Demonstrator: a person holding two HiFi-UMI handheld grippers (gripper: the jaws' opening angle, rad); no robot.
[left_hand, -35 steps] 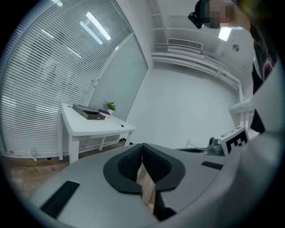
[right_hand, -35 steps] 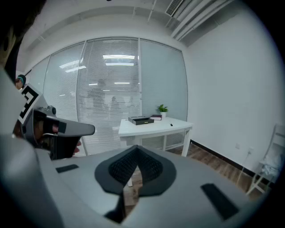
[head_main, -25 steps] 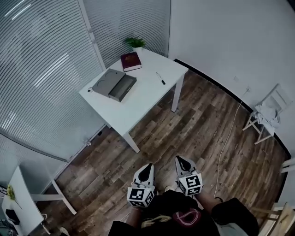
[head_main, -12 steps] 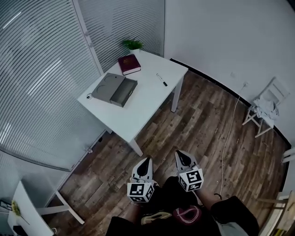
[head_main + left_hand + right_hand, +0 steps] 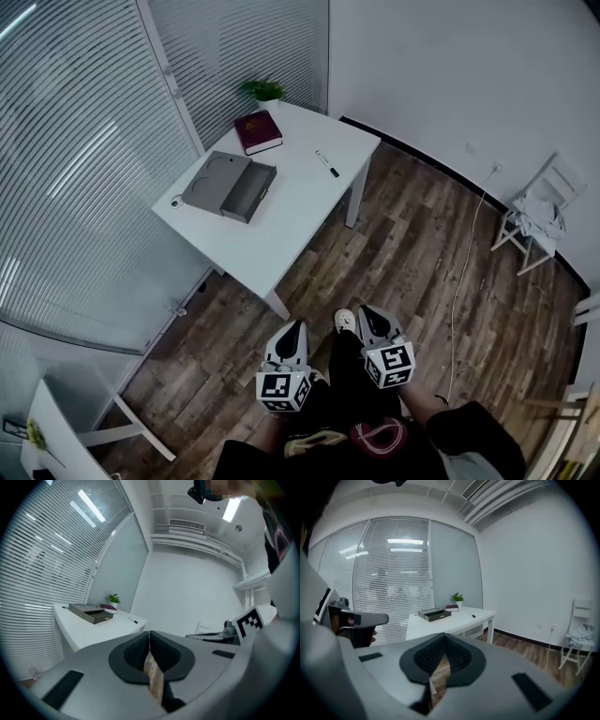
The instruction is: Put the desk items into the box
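One box [image 5: 228,185], one book [image 5: 257,131], one pen [image 5: 327,163], one plant [image 5: 263,91], one chair [image 5: 539,216]

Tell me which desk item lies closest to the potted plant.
The dark red book, right beside the plant at the far corner of the desk; the pen and the grey box lie farther away.
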